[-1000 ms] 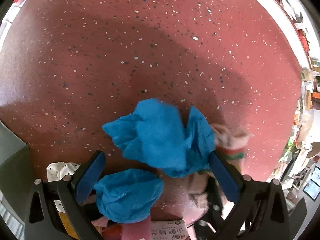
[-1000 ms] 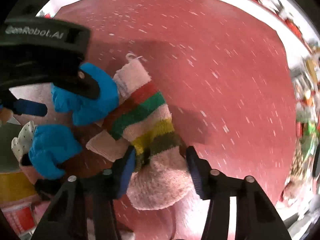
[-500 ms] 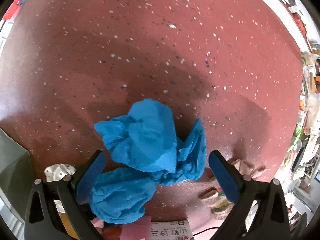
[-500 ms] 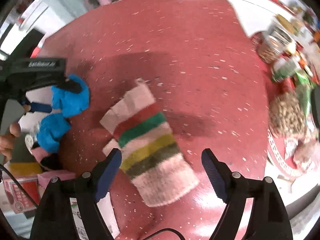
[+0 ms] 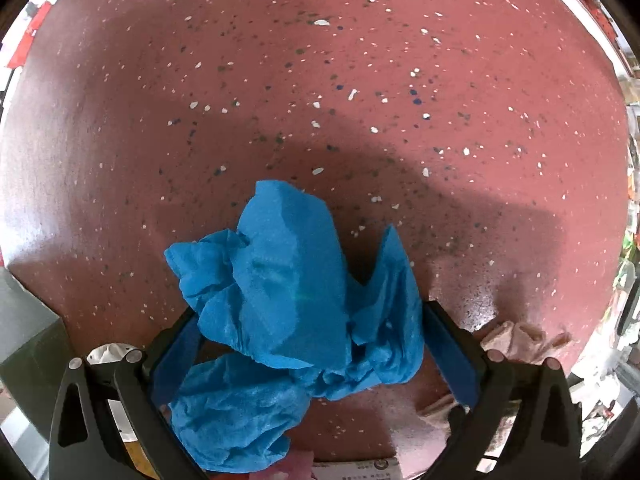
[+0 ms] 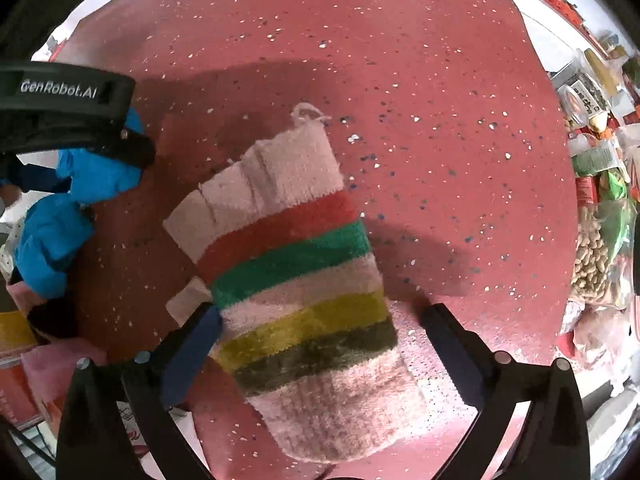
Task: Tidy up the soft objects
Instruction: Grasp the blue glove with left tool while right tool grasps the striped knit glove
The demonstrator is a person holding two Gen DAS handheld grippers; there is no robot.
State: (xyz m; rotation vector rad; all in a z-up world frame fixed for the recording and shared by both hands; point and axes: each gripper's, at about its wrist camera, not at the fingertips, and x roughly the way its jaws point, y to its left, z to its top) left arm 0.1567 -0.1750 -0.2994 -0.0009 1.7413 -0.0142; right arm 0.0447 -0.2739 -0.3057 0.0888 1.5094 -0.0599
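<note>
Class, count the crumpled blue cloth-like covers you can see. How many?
2: one crumpled blue fabric cover between the left jaws, the other blue cover just below it, beside the left finger. More may be hidden.

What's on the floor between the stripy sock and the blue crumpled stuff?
Nothing. In the right wrist view, only bare red speckled floor lies between the stripy sock and the blue crumpled covers.

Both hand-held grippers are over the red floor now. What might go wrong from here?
1. The right hand-held gripper has just been opening; the striped sock lies between its jaws, one blue finger at its edge, and may drag.
2. The left hand-held gripper brackets two blue shoe covers; closing may grab both.
</note>
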